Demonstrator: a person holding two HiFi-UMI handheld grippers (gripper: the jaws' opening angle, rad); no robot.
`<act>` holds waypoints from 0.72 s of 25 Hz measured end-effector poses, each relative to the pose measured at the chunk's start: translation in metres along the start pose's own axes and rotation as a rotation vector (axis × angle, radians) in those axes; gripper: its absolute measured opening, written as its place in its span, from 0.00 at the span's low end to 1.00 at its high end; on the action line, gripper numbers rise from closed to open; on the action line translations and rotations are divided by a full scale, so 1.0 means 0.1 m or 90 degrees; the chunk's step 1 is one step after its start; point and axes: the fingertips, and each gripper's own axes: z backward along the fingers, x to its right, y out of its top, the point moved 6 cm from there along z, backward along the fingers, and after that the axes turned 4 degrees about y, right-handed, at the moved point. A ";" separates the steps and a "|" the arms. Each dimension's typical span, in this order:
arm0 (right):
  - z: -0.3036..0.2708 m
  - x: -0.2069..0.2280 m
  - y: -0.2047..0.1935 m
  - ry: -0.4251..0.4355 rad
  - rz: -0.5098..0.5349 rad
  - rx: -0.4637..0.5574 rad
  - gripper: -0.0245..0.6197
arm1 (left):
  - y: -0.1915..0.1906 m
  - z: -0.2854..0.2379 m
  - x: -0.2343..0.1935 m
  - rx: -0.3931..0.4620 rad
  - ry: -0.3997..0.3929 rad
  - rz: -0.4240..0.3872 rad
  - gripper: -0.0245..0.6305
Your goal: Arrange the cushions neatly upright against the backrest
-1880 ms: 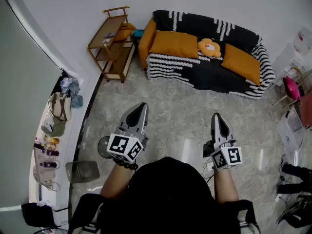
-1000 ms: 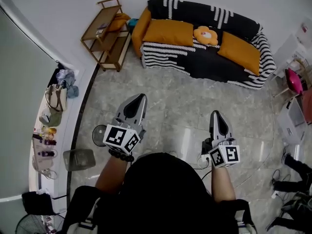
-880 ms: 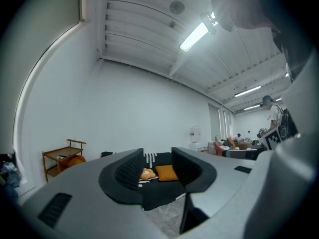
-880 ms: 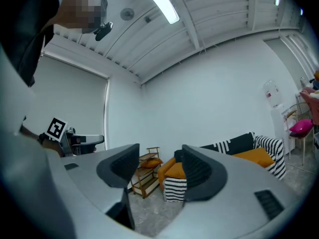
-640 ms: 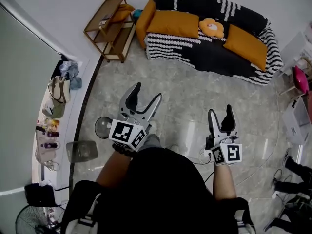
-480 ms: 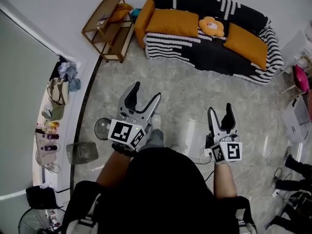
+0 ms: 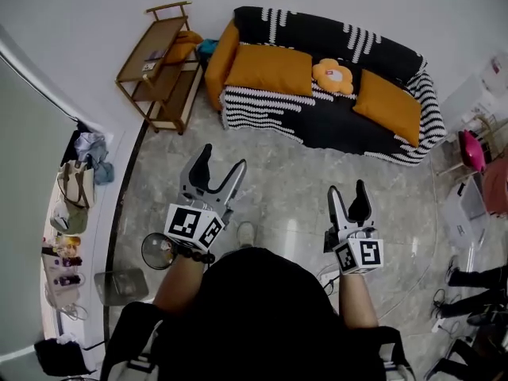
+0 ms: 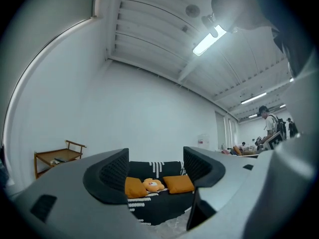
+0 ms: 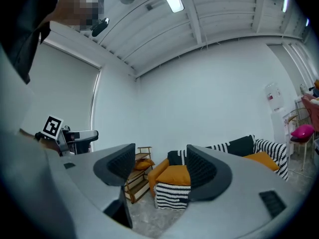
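Left gripper [image 7: 222,159]: jaws opening, nothing between. Right gripper [image 7: 348,189]: jaws apart, empty. Orange cushions [image 7: 270,70] lie, apparently flat, at the sofa [image 7: 333,129] ends.

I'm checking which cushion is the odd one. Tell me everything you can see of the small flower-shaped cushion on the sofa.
The flower cushion is small, yellow-orange and plush-looking, with rounded petal lobes and a paler centre bearing a reddish mark. It sits on the sofa, draped in black-and-white fabric, at the foot of the backrest, between the orange cushion by the armrest and the orange cushion at the far end. Whether it touches either I cannot tell.
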 end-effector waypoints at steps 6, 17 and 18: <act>-0.76 -0.19 -0.01 0.004 0.015 -0.011 0.53 | 0.04 -0.30 -0.64 -0.008 -0.003 0.045 0.57; -1.51 -0.22 -0.28 0.020 -0.020 -0.037 0.53 | -0.16 -0.75 -1.26 -0.034 -0.006 0.065 0.58; -1.58 -0.16 -0.28 0.013 -0.022 -0.041 0.53 | -0.16 -0.83 -1.29 -0.037 -0.010 0.067 0.58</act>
